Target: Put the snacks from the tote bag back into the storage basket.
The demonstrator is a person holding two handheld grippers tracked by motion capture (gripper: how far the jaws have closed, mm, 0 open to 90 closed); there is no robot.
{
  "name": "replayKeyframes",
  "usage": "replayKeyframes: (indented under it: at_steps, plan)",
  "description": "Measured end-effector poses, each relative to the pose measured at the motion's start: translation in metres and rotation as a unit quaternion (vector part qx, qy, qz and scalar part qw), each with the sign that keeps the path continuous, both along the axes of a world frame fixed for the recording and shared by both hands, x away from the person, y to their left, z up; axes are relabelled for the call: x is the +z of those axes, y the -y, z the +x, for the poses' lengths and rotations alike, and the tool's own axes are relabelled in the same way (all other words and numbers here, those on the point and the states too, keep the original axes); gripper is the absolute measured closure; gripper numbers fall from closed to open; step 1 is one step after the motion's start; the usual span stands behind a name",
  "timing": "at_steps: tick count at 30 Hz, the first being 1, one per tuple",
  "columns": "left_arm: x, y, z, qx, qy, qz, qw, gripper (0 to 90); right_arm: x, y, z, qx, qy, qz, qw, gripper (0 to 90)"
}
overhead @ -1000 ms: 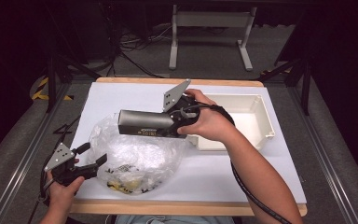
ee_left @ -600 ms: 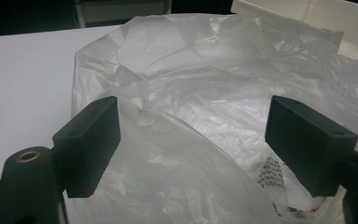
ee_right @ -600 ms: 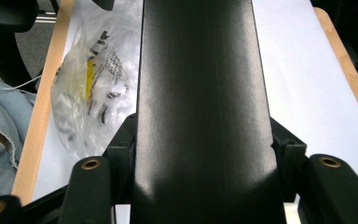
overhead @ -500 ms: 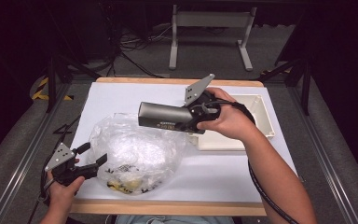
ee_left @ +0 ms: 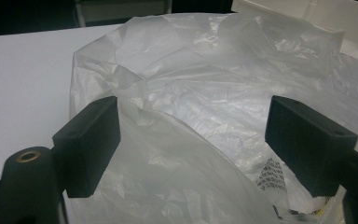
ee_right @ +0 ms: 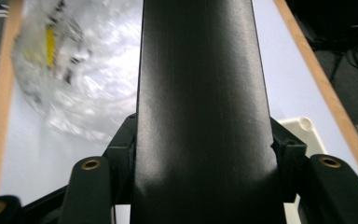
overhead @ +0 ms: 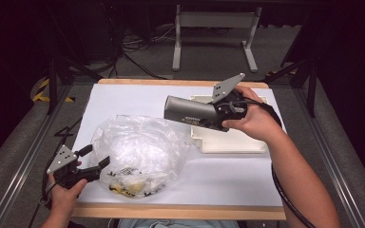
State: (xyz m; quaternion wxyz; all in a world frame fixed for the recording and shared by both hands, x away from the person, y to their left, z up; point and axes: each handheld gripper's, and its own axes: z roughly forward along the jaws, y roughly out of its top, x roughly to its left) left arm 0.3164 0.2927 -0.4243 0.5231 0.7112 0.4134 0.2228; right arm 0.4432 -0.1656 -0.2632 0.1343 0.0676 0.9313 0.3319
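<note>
2 hand-held grippers work your table (overhead: 138, 97) from above: your right hand-held gripper (overhead: 218, 114) clamps a dark cylinder (overhead: 190, 113) over the white tray (overhead: 228, 142). Your left hand-held gripper (ee_left: 191, 140) gapes around the plastic bag (ee_left: 205, 93). The right gripper view confirms the grip; probably tray it next.

A white-topped table (overhead: 123, 102) with a wooden edge fills the middle of the high view, bearing a crumpled clear plastic bag (overhead: 138, 152) with printed and yellow contents at lower left of centre and a shallow white tray (overhead: 233, 142) at right of centre, the two lying near each other.
</note>
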Motion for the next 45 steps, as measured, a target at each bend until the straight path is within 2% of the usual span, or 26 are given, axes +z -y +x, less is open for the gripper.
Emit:
replayKeyframes:
  at_steps: [11, 15, 18, 23, 29, 33, 37, 40, 45]
  plan:
    - [0.000, 0.000, 0.000, -0.001, -0.002, 0.003, 1.0000, 19.1, 0.000, 0.036, 0.005, -0.016, -0.003, -0.002, 0.9999, 42.5]
    - [-0.001, 0.001, 0.001, -0.001, -0.003, 0.002, 1.0000, 19.1, 0.000, 0.050, 0.010, -0.019, 0.001, -0.003, 0.9998, 42.5]
    - [-0.001, 0.001, 0.001, 0.000, -0.003, 0.002, 1.0000, 19.1, -0.001, 0.059, 0.014, -0.010, 0.007, -0.001, 0.9999, 42.5]
    - [-0.001, 0.001, 0.000, 0.003, -0.003, 0.005, 1.0000, 19.1, -0.004, 0.073, 0.020, -0.020, 0.004, -0.006, 0.9998, 42.5]
    - [-0.001, -0.002, -0.005, 0.006, -0.002, 0.004, 1.0000, 19.1, -0.006, 0.086, 0.027, -0.027, 0.009, -0.007, 0.9996, 42.5]
    - [-0.001, -0.003, -0.010, -0.003, 0.003, 0.003, 1.0000, 18.4, -0.006, 0.092, 0.030, -0.022, 0.010, -0.009, 0.9997, 42.4]
    - [-0.003, -0.003, -0.015, 0.001, 0.003, 0.007, 1.0000, 18.3, -0.008, 0.097, 0.033, -0.019, 0.008, -0.011, 0.9997, 42.4]
    - [-0.004, -0.004, -0.018, 0.009, -0.003, 0.010, 0.9999, 18.2, -0.013, 0.101, 0.037, -0.014, 0.006, -0.007, 0.9999, 42.4]
    - [-0.004, -0.007, -0.024, 0.012, 0.005, 0.008, 0.9999, 17.6, -0.024, 0.108, 0.046, -0.005, 0.005, -0.016, 0.9998, 42.4]
